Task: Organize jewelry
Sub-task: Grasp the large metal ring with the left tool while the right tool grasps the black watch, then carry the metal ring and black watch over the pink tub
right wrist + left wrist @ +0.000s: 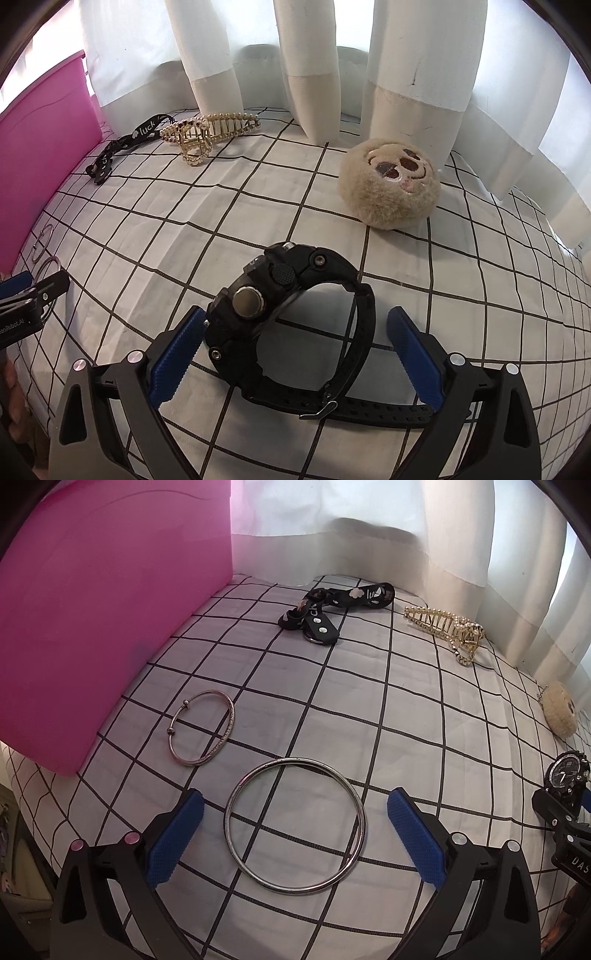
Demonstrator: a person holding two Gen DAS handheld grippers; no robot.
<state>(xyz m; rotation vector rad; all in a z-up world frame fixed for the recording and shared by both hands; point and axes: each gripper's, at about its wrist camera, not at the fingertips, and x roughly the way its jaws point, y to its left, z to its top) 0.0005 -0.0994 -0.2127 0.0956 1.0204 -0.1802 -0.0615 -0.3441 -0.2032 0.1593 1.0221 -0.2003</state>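
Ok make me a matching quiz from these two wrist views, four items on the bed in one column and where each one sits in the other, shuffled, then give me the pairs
Items
1. large silver bangle
2. black wristwatch
3. gold hair claw clip
4. small silver bangle

Places
A. near the white curtain
B. beside the pink box
C. between the left gripper's open fingers
D. between the right gripper's open fingers

Pairs: 1-C, 2-D, 3-A, 4-B
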